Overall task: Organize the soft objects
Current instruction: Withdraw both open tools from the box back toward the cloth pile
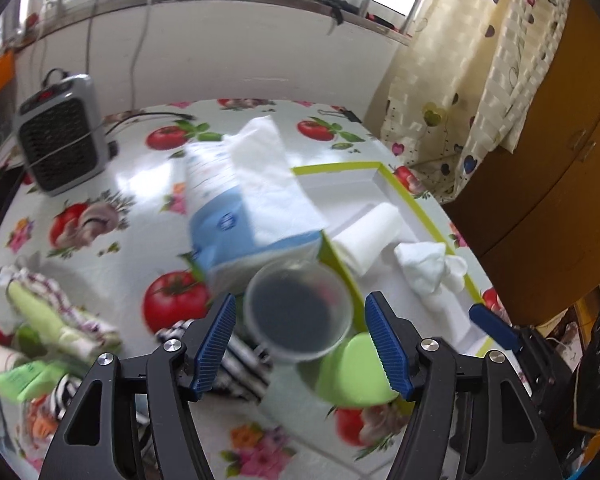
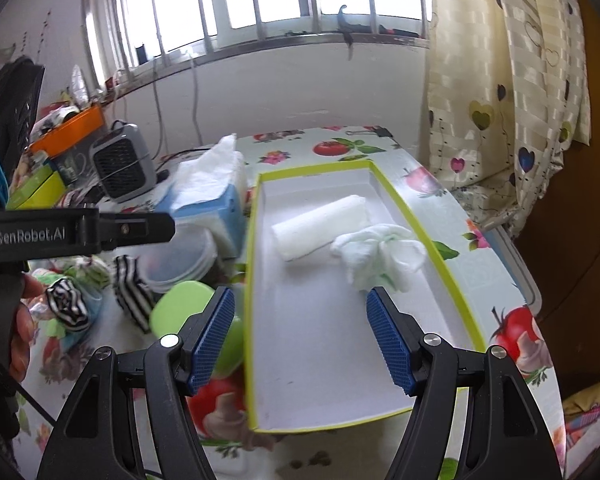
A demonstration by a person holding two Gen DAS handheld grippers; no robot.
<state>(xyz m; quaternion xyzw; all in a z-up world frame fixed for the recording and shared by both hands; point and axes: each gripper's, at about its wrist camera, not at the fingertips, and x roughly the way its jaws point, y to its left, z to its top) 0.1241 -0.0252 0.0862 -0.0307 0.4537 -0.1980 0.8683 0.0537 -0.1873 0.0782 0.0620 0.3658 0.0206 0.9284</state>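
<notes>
While two soft items already lie in the green-rimmed tray (image 2: 456, 280), most of the sorting looks undone. Inside: a rolled white towel (image 2: 320, 226) w/ a crumpled white cloth (image 2: 380, 256) just beside it, touching or nearly so — rest of tray floor bare.

Left gripper (image 1: 300, 344): jaws spread wide, nothing held. A clear plastic cup (image 1: 298, 312) sits in line btwn the fingers in the wrist view (cannot tell if level w/ them or below). Right gripper (image 2: 300, 336): also wide open, empty, hovering over the near end of the tray.

Still out on the tomato-print tablecloth (image 1: 132, 256), left of the tray:
- striped black/white socks (image 2: 130, 292) — a second striped bundle (image 2: 68, 308) near them
- green-and-plaid cloth pile (image 1: 48, 312), far left
- tissue pack (image 1: 248, 200), blue, w/ a sheet pulled up, leaning against tray's left wall
- green lid (image 2: 182, 306), hard, prob. not part of the job

Est. progress: early — 2 in, several soft pieces left. Next pickup likely socks, but neither claw is committed yet.
</notes>
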